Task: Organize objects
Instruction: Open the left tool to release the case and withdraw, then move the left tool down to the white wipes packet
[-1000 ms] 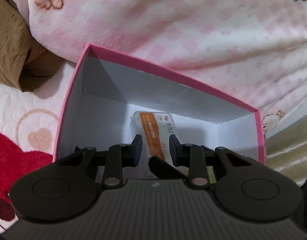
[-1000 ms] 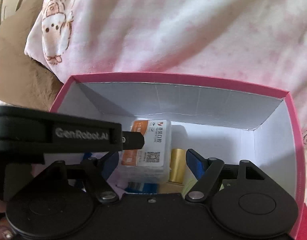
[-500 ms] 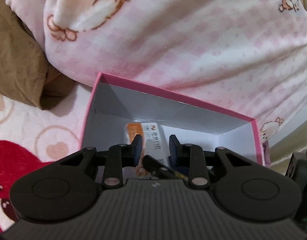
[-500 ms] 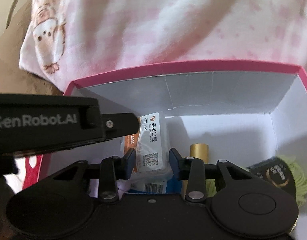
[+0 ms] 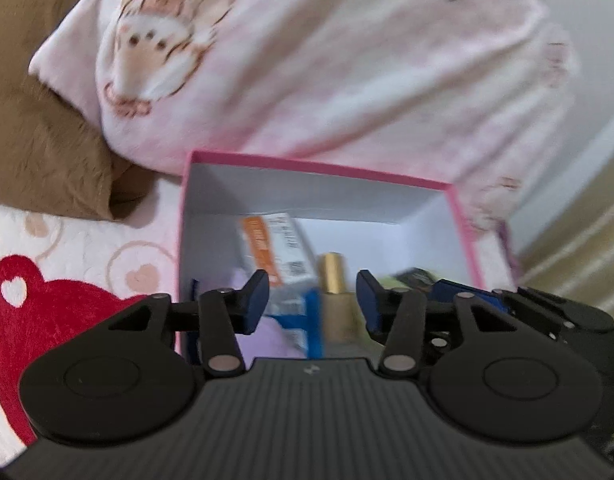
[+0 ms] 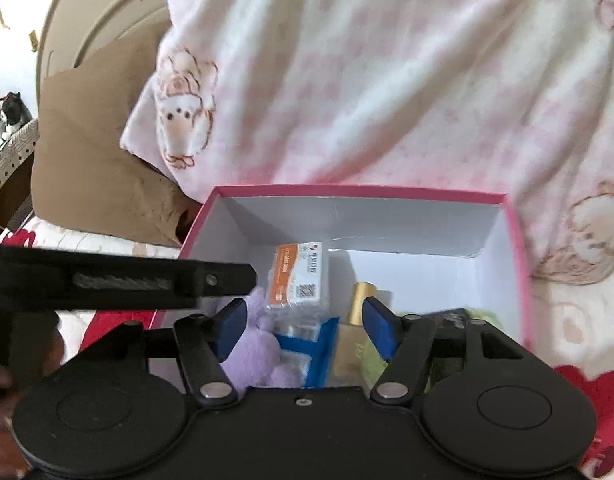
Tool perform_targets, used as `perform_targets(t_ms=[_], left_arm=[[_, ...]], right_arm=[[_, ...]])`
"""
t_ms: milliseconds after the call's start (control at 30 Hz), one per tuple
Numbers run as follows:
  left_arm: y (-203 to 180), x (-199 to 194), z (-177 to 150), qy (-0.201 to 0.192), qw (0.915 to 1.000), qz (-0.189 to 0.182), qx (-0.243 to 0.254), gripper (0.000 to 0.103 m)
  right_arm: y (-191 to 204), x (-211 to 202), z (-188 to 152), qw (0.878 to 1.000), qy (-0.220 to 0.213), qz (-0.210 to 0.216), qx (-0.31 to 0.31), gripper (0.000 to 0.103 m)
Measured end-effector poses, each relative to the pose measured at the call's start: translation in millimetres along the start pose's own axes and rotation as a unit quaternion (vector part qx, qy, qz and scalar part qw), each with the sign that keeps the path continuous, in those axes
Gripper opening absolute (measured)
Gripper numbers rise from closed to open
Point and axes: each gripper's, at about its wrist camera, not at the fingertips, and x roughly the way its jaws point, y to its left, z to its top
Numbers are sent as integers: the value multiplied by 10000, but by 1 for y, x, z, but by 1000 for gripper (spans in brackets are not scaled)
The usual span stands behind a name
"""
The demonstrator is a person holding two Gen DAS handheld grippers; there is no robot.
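Both tongs hang above the near edge of the pink box, pointing down into it. The left tongs have just been opening and now stand spread w/ nothing between the pads. The right tongs have also just opened again, spread and empty.

Inside the box, the orange-white pack stands upright near the middle, approx. in front of the back wall. A gold bottle is just beside it on the right, a purple plush on the left, and a blue carton lies between them (partly under the pack, I think). A green thing w/ dark label sits at the right side wall.

Free room: the back part of the box floor and the right back corner are bare white. The back rim touches the pink blanket; the left rim is near the brown pillow. The box rests on a bed cover w/ red hearts.
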Motion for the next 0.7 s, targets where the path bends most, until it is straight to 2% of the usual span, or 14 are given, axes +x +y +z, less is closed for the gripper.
perform_targets(t_ms=[100,367,700], left_arm=[[-13,-31,-1,-83,9997,-114,214,55],[-43,-98,-14,-59,9977,-30,677,63],[-73,-143,-54,194,9945,-120,1023,74]], right_arm=[[-2,-39,-7,9997,-143,-98,-153,72],[-7,-113,-30,9994,-277,128,-133,76],[-21,-183,-62,9986,-371,368,-89,81]])
